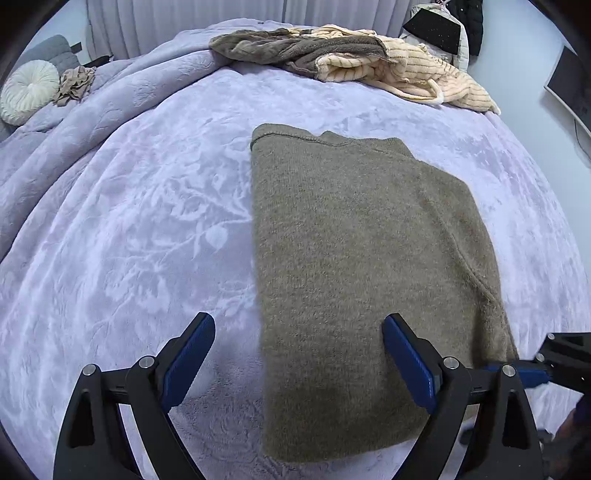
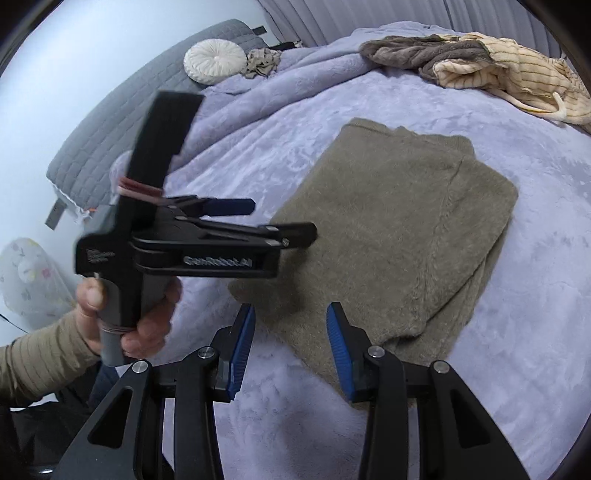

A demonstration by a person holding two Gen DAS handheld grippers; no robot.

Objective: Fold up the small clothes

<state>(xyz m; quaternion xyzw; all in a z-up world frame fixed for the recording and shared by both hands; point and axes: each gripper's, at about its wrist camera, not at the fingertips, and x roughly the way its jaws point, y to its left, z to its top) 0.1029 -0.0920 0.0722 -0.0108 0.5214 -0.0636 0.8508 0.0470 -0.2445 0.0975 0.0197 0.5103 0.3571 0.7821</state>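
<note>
left wrist view: olive sweater [image 1: 354, 258] folded flat mid-blanket [image 1: 129, 221]; left gripper [image 1: 299, 343] wide open above its near hem, right gripper [image 2: 290, 332] part-open, empty, just short. best gripped at both near corners, lifted evenly, folded away.

A home bedroom: beyond the claw spreads a bed under a lilac plush blanket [image 1: 129, 221]. A round cushion [image 1: 29, 90] and grey headboard [image 2: 122, 122] lie far left (curtains [image 1: 221, 14] behind).
</note>
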